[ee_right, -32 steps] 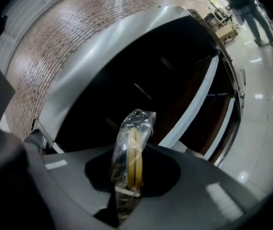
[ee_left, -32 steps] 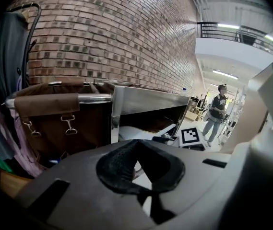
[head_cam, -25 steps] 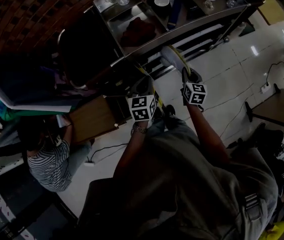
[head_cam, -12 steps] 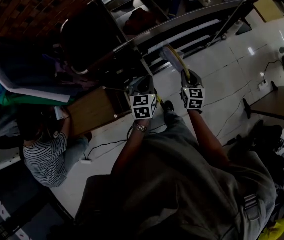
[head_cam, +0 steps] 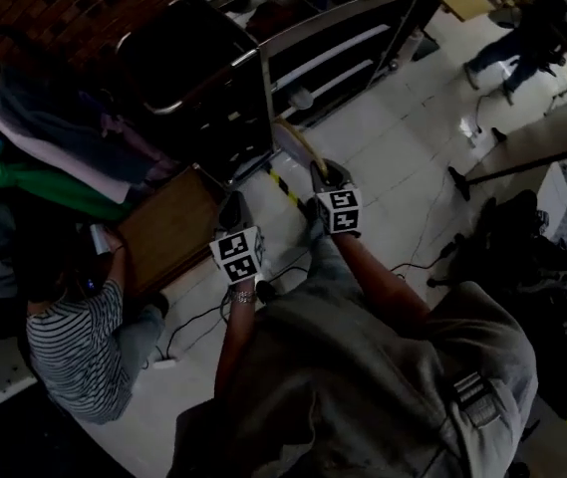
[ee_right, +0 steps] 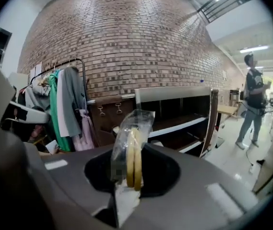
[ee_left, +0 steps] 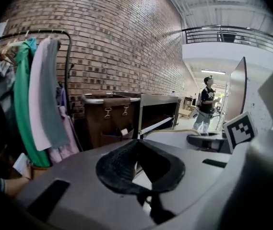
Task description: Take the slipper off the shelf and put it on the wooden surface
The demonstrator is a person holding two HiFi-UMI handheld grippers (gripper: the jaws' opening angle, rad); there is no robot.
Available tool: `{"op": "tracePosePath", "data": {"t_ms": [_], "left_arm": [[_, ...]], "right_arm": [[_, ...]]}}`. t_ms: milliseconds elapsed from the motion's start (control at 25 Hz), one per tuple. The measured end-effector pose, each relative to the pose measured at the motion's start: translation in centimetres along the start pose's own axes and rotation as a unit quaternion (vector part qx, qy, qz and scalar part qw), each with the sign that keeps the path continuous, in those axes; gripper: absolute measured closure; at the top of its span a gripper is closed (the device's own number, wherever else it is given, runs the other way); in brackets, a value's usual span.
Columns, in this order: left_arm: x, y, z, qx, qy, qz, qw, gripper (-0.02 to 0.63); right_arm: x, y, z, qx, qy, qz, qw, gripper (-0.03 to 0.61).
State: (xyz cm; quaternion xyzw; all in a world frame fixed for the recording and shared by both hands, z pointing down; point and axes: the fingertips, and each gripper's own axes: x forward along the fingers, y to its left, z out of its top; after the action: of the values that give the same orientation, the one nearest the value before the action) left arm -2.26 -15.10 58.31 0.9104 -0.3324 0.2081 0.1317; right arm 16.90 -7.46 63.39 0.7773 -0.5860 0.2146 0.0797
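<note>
The slipper (head_cam: pixel 296 141), pale yellow and wrapped in a clear bag, hangs in the air above the floor. My right gripper (head_cam: pixel 321 173) is shut on its near end. In the right gripper view the slipper (ee_right: pixel 132 150) stands edge-on between the pads of the right gripper (ee_right: pixel 130 169). The metal shelf (head_cam: pixel 335 20) is beyond it, at the top of the head view. The wooden surface (head_cam: pixel 167 229) lies low at the left, beside my left gripper (head_cam: pixel 231 214). My left gripper (ee_left: pixel 143 172) holds nothing, its jaws drawn together.
A dark cabinet (head_cam: pixel 199 76) stands between the shelf and the wooden surface. Clothes (head_cam: pixel 52 147) hang on a rack at the left. A person in a striped shirt (head_cam: pixel 70 339) sits by the wooden surface. Cables (head_cam: pixel 195 312) cross the tiled floor. Another person (ee_right: pixel 252 104) stands far right.
Both grippers and the slipper have drawn back from the shelf, which now sits farther up the head view. The wooden surface has come closer to the left gripper.
</note>
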Motion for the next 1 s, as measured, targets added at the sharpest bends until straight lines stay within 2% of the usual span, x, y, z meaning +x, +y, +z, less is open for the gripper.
{"op": "tracePosePath", "data": {"t_ms": [80, 280, 440, 520, 640, 720, 800, 880, 1000], "left_arm": [[-4.6, 2.0, -1.5, -0.005, -0.003, 0.009, 0.9999, 0.611], [-11.9, 1.7, -4.2, -0.034, -0.021, -0.009, 0.9992, 0.611], [-15.2, 2.5, -5.9, -0.049, -0.015, 0.028, 0.9983, 0.611], [-15.9, 3.3, -6.4, -0.055, 0.0, 0.042, 0.9976, 0.611], [-16.0, 7.3, -6.4, -0.069, 0.001, 0.052, 0.9963, 0.611], [-17.6, 9.6, -8.1, -0.086, 0.003, 0.073, 0.9936, 0.611], [-19.5, 11.4, -10.3, -0.111, 0.011, 0.101, 0.9887, 0.611], [-21.0, 12.9, -12.0, -0.128, 0.019, 0.118, 0.9845, 0.611], [-23.0, 14.8, -13.6, -0.143, 0.023, 0.141, 0.9794, 0.611]], "right_arm": [[-3.4, 5.3, -1.5, -0.001, 0.005, 0.017, 1.0, 0.521], [-10.0, 14.7, -3.7, -0.046, 0.004, 0.079, 0.996, 0.52], [-12.0, 20.8, -4.6, -0.058, 0.006, 0.161, 0.985, 0.52], [-11.4, 22.8, -5.9, -0.028, 0.026, 0.19, 0.981, 0.52], [-7.8, 26.9, -6.8, 0.024, 0.048, 0.217, 0.975, 0.52], [-6.4, 29.9, -8.5, 0.058, 0.069, 0.235, 0.968, 0.52], [-5.1, 32.4, -10.7, 0.112, 0.094, 0.245, 0.958, 0.52], [-2.7, 33.9, -12.9, 0.175, 0.112, 0.225, 0.952, 0.52], [1.6, 34.8, -15.4, 0.243, 0.117, 0.169, 0.948, 0.52]]}}
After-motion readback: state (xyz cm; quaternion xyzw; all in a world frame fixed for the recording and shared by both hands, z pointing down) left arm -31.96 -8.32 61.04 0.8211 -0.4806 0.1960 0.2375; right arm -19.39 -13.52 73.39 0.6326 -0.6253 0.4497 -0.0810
